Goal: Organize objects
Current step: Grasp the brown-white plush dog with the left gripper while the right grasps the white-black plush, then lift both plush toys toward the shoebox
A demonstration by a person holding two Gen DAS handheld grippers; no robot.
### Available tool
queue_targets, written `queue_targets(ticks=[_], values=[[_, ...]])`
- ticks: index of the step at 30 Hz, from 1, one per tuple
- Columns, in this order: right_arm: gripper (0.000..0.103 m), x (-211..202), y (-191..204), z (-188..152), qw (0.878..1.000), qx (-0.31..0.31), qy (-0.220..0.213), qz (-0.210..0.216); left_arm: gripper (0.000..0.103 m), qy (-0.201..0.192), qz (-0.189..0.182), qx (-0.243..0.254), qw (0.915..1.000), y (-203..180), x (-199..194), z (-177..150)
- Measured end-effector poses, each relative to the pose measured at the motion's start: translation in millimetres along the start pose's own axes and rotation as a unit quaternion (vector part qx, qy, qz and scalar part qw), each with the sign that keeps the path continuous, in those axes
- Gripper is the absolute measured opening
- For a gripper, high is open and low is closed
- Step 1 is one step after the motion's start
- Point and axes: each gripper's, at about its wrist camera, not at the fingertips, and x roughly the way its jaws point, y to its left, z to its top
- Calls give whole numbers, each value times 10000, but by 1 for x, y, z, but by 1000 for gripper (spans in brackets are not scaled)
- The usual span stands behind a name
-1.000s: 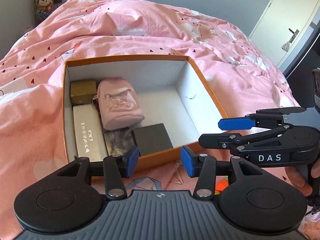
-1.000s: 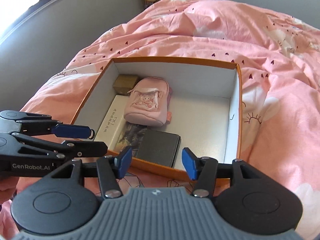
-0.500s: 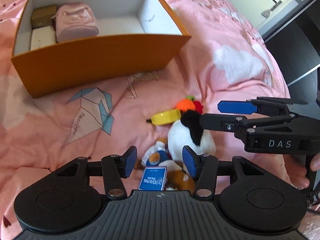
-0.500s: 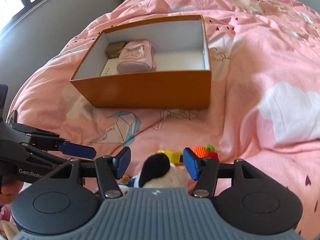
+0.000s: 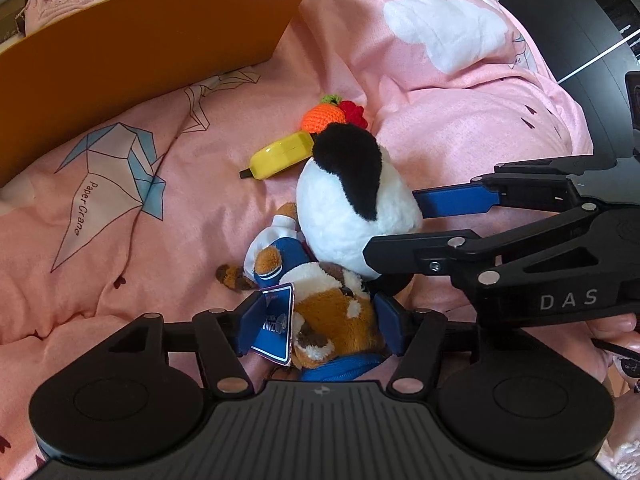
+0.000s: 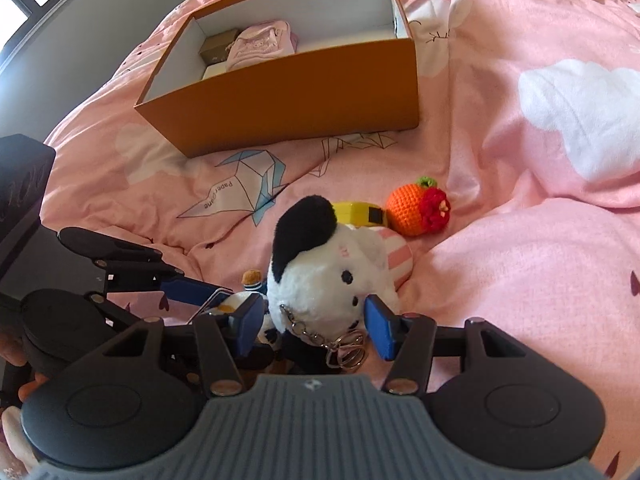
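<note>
Starting at the left: the orange box sits up the bed, well apart from the toys, with a pink pouch already inside along its left end. The pile of toys lies down here, right under both tools.

Left gripper first. Its jaws have just been opening, and they now stand wide on either side of the brown fox plush; its blue paper tag hangs against the left finger. The plush lies between the fingers but the pads don't look pressed into it, so I read this as a straddle, not a grip. Its body runs away from the camera, up toward the panda, roughly along the pointing line of the fingers, so closing should catch it across its narrow width.

Move right: the right gripper comes in over the black-and-white panda plush. Fingers partly spread, the panda's lower body and keyring between them, the right pad near its flank; whether it touches, I can't say. In the left wrist view these fingers reach in from the right at the panda's side.

Further right, the yellow case and the crocheted orange fruit lie touching, just beyond the panda, nobody on them.

So each hand has its own plush, and the two toys lean on each other: lifting one likely drags the other.
</note>
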Motion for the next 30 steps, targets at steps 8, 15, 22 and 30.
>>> queue_targets(ticks=[8,15,22,30], values=[[67,32,-11,1,9992,270,278,25,69,-32,-109,-218,9997,5,16,-6],[57,35,-10,11,9996,146,223,-11,56,-302,-47,-363,9989,6,4,-10],[55,-7,5,25,9979,-475,-351,247,52,-1050,20,-830,9910,23,-40,-22],[55,7,27,57,9881,-1102,-865,628,48,-1928,451,-1211,9727,60,-68,-17]])
